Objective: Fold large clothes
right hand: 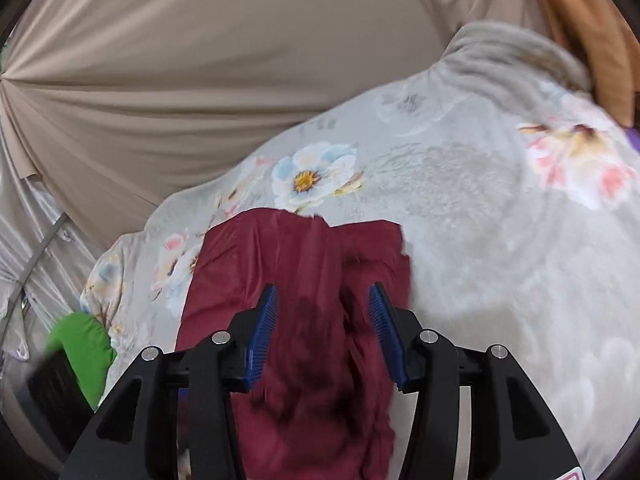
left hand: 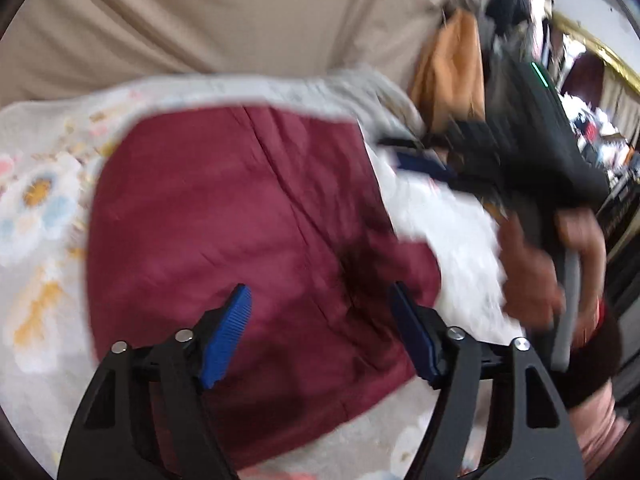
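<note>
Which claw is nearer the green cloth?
Right. The green cloth lies just left of the right claw; the left claw view doesn't show it.

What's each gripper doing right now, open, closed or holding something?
Left gripper: open, holding nothing, above the maroon garment.
Right gripper: open, fingers apart over the same garment, gripping nothing.

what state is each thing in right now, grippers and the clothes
left gripper: open, above the garment, holding nothing
right gripper: open, cloth between its fingers, not clamped
maroon garment: lying on the blanket, partly folded, wrinkled
floral blanket: spread out under the garment
green cloth: bunched at the blanket's edge
</note>
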`<state>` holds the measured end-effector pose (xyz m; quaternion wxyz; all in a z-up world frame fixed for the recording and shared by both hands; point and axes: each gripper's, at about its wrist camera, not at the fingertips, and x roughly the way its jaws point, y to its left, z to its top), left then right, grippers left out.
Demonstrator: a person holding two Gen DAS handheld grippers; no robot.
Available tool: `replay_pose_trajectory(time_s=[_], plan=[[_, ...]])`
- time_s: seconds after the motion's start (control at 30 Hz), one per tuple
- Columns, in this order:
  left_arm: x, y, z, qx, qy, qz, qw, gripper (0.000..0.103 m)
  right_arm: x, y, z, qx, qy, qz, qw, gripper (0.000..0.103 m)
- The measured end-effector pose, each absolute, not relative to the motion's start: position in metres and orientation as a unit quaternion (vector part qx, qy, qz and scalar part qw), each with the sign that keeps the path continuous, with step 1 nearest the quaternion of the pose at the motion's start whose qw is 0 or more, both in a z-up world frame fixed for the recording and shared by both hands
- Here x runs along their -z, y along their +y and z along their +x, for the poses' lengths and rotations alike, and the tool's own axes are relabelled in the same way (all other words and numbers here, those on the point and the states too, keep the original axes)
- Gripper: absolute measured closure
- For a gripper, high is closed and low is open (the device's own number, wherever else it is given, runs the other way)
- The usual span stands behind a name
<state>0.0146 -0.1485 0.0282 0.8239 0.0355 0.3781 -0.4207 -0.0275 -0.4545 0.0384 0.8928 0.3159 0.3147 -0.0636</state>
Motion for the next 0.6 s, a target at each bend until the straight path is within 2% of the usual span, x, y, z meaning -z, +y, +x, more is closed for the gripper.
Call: replay_pose_trajectory(time_s=[0.1, 0.13, 0.23, 0.47, 0.6], plan=[[-0.015, -0.161, 0.003, 0.426, 0.373, 0.063, 0.822, 0.036, -0.032, -0.458, -0.005, 0.046, 0.331, 0.326, 0.884, 0.065], [-0.012, -0.163, 0.0, 0.425, 0.374, 0.067, 0.822, 0.036, -0.03, -0.459, 0.003, 0.041, 0.337, 0.32, 0.884, 0.077], [-0.002, -0.167, -0.004, 0.424, 0.375, 0.075, 0.821, 0.036, -0.022, -0.463, 0.015, 0.048, 0.344, 0.313, 0.884, 0.095], [0.014, -0.18, -0.014, 0.426, 0.364, 0.092, 0.823, 0.036, 0.055, -0.478, 0.042, 0.07, 0.393, 0.334, 0.854, 0.103], [0.019, -0.182, -0.022, 0.425, 0.357, 0.102, 0.826, 0.034, 0.058, -0.477, 0.046, 0.071, 0.404, 0.319, 0.854, 0.103]])
